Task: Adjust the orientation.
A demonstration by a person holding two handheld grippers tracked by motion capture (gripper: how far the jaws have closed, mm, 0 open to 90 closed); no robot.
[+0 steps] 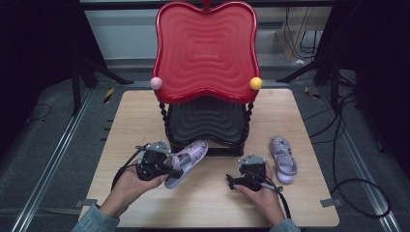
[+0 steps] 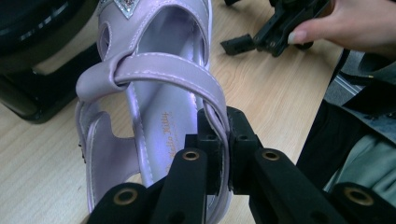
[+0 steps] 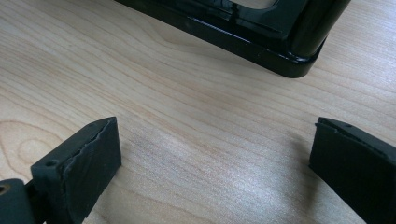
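Observation:
My left gripper (image 1: 175,170) is shut on the side strap of a lilac sandal (image 1: 187,162), holding it tilted just above the table in front of the shelf. In the left gripper view the jaws pinch the thin strap (image 2: 218,122) of that sandal (image 2: 154,112), whose toe points away. A second lilac sandal (image 1: 283,159) lies flat on the table at the right. My right gripper (image 1: 231,181) rests low on the table near the front, left of that sandal. Its jaws stand wide apart over bare wood (image 3: 212,154), with nothing between them.
A two-tier shelf stands mid-table: a red wavy top tray (image 1: 205,50) with pink and yellow knobs, and a black lower tray (image 1: 208,123) on a black base (image 3: 261,51). Cables run along the floor at the right. The wooden tabletop (image 1: 212,198) has room at the front.

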